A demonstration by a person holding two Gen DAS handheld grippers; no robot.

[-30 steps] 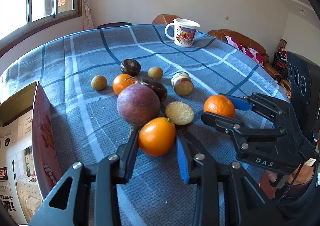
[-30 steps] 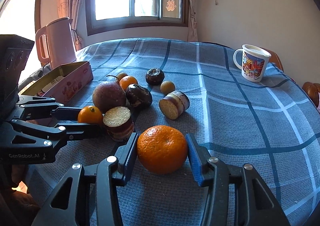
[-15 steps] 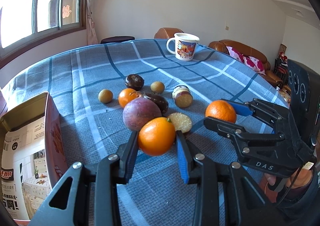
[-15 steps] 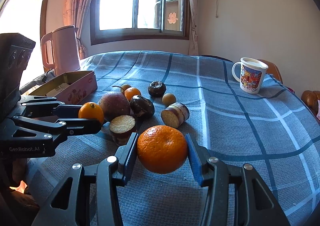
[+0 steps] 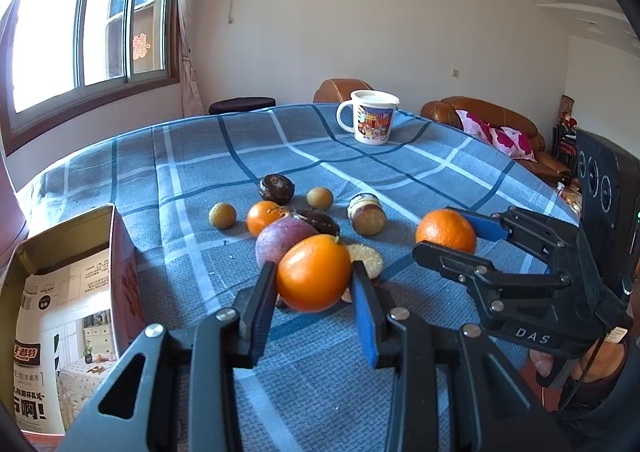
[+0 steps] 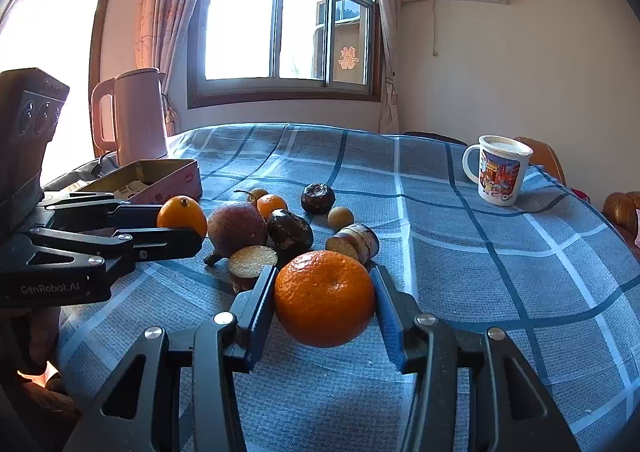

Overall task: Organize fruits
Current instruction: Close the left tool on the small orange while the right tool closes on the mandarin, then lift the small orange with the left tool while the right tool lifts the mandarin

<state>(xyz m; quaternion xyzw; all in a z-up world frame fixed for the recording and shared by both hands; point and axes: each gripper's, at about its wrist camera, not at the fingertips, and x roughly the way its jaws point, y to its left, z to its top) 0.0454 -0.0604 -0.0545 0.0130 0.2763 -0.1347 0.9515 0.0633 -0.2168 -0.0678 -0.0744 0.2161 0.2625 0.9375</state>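
My left gripper (image 5: 316,284) is shut on a smooth orange citrus fruit (image 5: 314,272), held above the blue checked tablecloth (image 5: 200,156). My right gripper (image 6: 325,300) is shut on a bigger, dimpled orange (image 6: 325,298), also off the cloth. Each gripper shows in the other's view: the right one (image 5: 448,230) with its orange (image 5: 445,230), the left one (image 6: 182,218) with its fruit (image 6: 182,214). On the cloth beyond lie a purple round fruit (image 6: 237,228), a small orange (image 5: 263,217), two dark wrinkled fruits (image 6: 318,198), two small yellow-brown fruits (image 5: 222,215) and cut pieces (image 6: 354,242).
An open tin box (image 5: 60,292) with printed paper inside stands at the left near the table's edge. A printed mug (image 5: 372,116) stands at the far side. A pink kettle (image 6: 134,118) stands behind the tin box (image 6: 160,180). Brown sofas (image 5: 492,120) stand past the table.
Both grippers have tipped upward and lifted with their oranges, so the pile of fruit now sits lower in both views and more of the room shows. Both grips are unchanged.
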